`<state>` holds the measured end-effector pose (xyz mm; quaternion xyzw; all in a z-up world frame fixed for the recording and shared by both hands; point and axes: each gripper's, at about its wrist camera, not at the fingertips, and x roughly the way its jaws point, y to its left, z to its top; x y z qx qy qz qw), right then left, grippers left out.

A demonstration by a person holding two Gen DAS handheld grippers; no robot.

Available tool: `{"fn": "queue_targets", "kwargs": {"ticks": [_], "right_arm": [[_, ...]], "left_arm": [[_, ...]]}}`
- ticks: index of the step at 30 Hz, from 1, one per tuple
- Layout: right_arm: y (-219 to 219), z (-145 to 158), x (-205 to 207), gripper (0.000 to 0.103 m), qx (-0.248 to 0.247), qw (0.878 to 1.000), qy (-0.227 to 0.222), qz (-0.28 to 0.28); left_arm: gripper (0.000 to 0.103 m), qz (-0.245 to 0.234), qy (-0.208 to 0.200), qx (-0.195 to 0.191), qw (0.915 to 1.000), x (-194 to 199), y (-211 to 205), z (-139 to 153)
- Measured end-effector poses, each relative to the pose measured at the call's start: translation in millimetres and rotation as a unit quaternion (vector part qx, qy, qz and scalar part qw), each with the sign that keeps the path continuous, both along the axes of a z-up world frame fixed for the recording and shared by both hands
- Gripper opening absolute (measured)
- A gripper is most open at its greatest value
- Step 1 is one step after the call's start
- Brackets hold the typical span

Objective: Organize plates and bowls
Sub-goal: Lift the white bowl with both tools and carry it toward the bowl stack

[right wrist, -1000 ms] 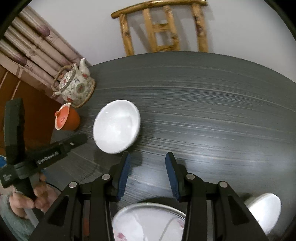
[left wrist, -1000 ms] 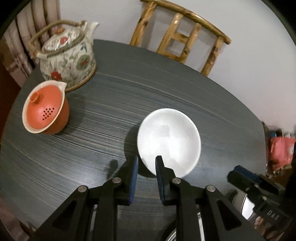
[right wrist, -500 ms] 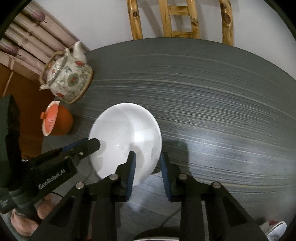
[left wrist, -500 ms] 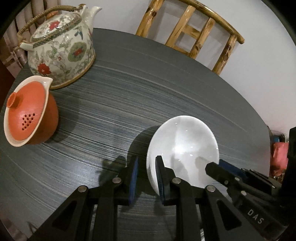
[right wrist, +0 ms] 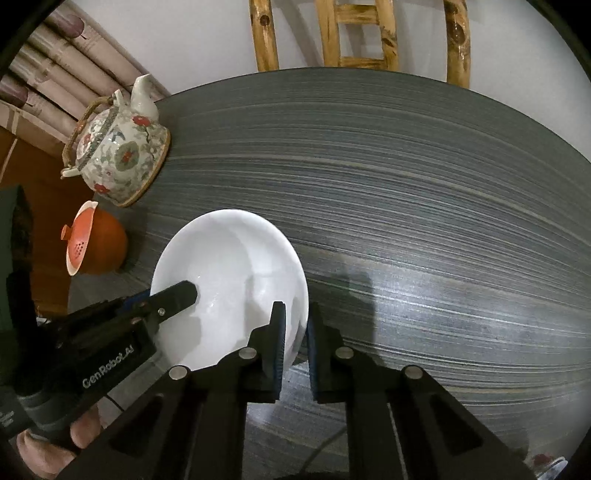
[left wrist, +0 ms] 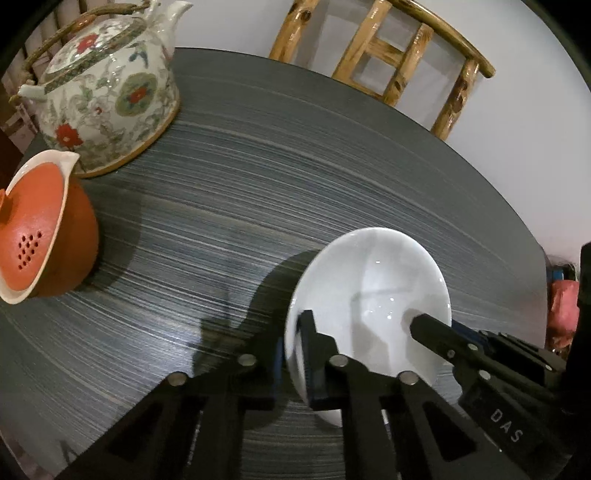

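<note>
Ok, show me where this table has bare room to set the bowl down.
Bare table runs from the white bowl to the far edge by the chair. Crowded at the teapot and orange lidded cup.

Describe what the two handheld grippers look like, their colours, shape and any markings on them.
Both are matte black plastic with angular, triangular-cutout linkage arms joined by silver round pivot pins. The left gripper and right gripper each have two flat fingers faced with blue ribbed pads. White lettering marks the bodies: "GenRoboLAI" on the left one, "DAS" on the right. No cables or sleeves show.
</note>
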<state>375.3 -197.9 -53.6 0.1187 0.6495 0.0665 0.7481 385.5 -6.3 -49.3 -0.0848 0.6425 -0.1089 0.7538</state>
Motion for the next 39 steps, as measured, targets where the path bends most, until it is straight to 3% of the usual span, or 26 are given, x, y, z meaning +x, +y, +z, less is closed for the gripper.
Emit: {"fn": "queue_targets", "kwargs": {"ticks": [18,39], "right_arm": [[-12.6,-1.2,-9.6,0.008,0.030,0.999,0.016,-0.027],[-80.9,62.8,-88.3,0.008,0.009,0.998,-0.017,-0.067]], "left_arm": [[0.006,-0.015,0.000,-0.004,0.9999,-11.0,-7.3,8.1],[0.006,-0.089,-0.031,-0.017,0.9954,-82.3,-94.2,68.3]]}}
